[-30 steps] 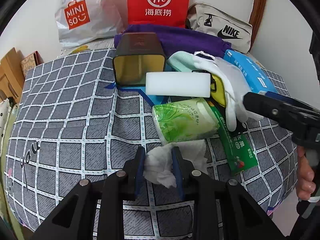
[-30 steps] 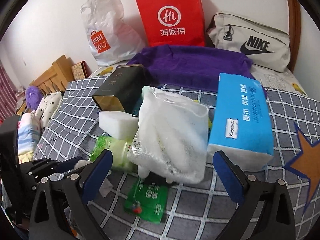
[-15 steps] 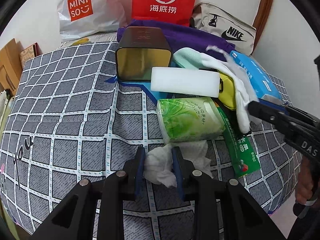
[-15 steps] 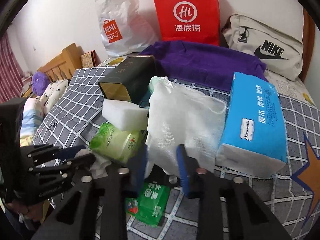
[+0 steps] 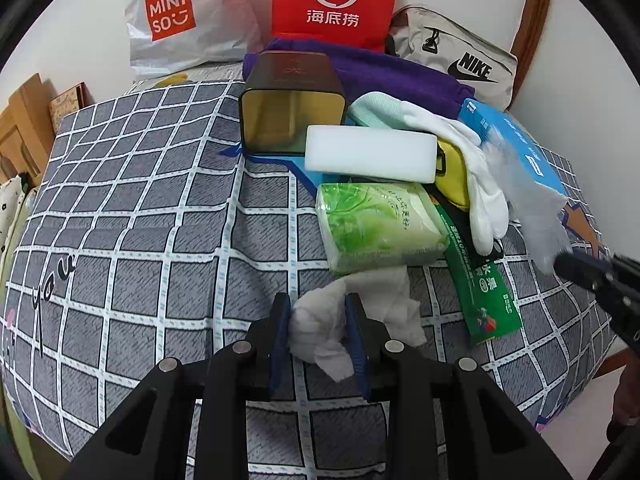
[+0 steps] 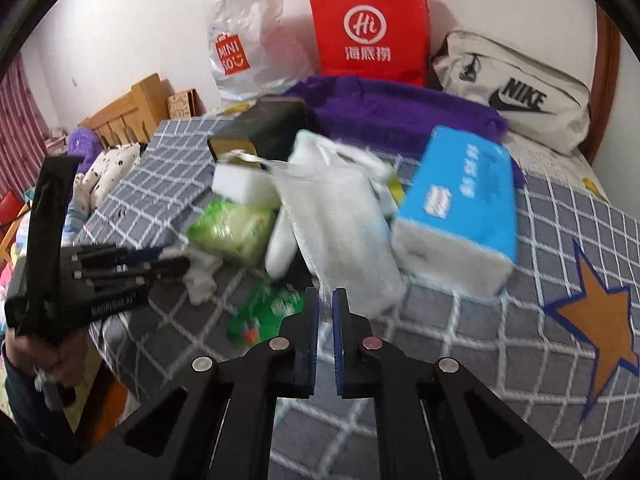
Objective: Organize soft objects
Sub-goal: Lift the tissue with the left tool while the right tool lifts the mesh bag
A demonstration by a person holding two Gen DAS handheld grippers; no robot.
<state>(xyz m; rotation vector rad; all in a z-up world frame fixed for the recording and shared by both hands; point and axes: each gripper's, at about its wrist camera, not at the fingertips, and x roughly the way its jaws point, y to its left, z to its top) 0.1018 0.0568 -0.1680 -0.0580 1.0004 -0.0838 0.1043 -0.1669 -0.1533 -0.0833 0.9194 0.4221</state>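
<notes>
Bare checked blanket [image 5: 132, 216] fills frame-left; left gripper [image 5: 318, 312] clamps one crumpled tissue [image 5: 320, 328], right gripper [image 6: 325, 300] pinched on mesh bag [image 6: 340, 248] (one, blurred).

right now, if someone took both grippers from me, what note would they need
Left gripper: shut on the crumpled tissue, low on the bed.
Right gripper: jaws closed at the near edge of the mesh bag; blur hides whether it has it pinched.
Pile: sponge and green wipes pack in front of the open tin; white glove, green sachet, blue tissue pack, purple towel behind.
Done: nothing sorted that shows.
Left: confirm the bag grip, then place everything.
</notes>
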